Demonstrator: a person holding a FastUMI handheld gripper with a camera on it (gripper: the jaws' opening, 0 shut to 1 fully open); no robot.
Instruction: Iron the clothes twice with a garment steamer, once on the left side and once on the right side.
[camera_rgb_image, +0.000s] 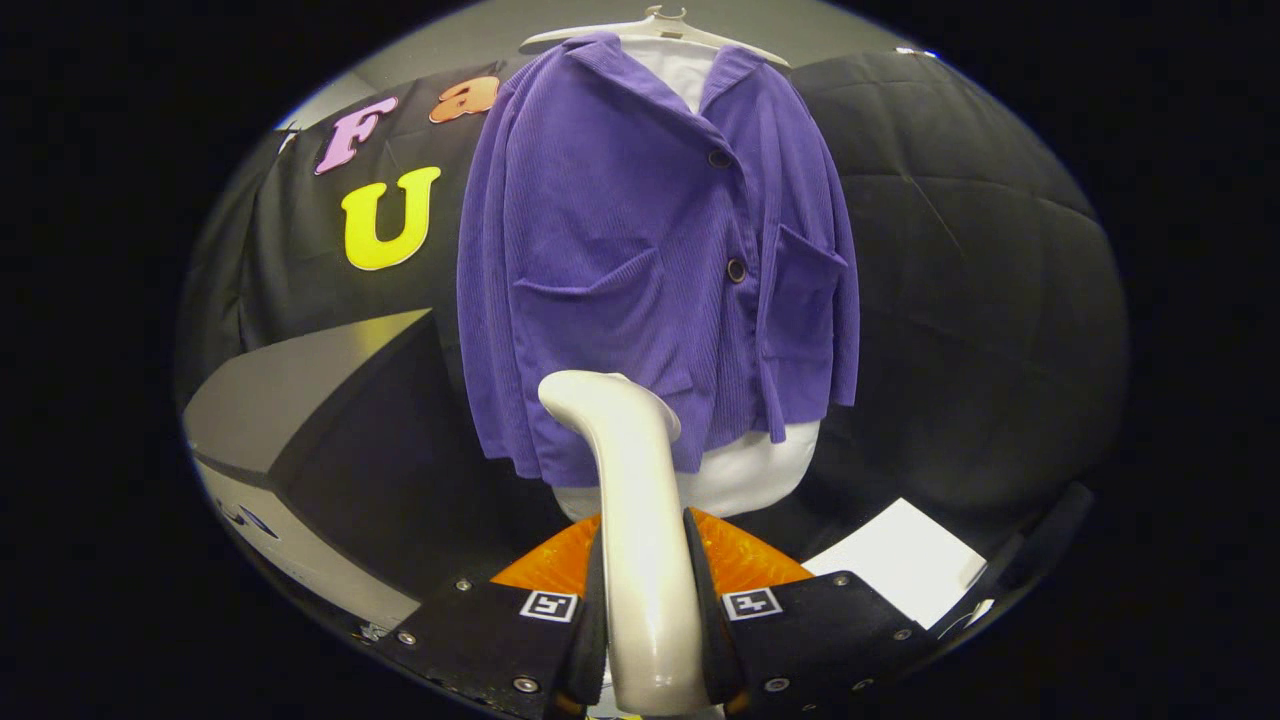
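so the gripper (648, 600) sits at the bottom center of the frame with its 2 fingers squeezed in on the handle of the garment steamer (632, 520), 1 finger pressing each side, so it's got a firm hold on it. the steamer is cream colored and stands upright between the fingers, with its head curving off toward the upper left, ending right in front of the lower hem of the purple jacket (650, 260). can't tell if the head is actually touching the fabric or just close. the jacket fills the middle of the frame, ribbed purple cloth, 2 dark buttons down the front and 2 patch pockets, hanging on a pale hanger (655, 27) at the top center. a white garment (745, 475) underneath peeks out at the collar and below the hem. lower left of the frame there's a grey table (290, 385) with a dark side, and lower right a white sheet (900, 570) lying flat just past the right finger.
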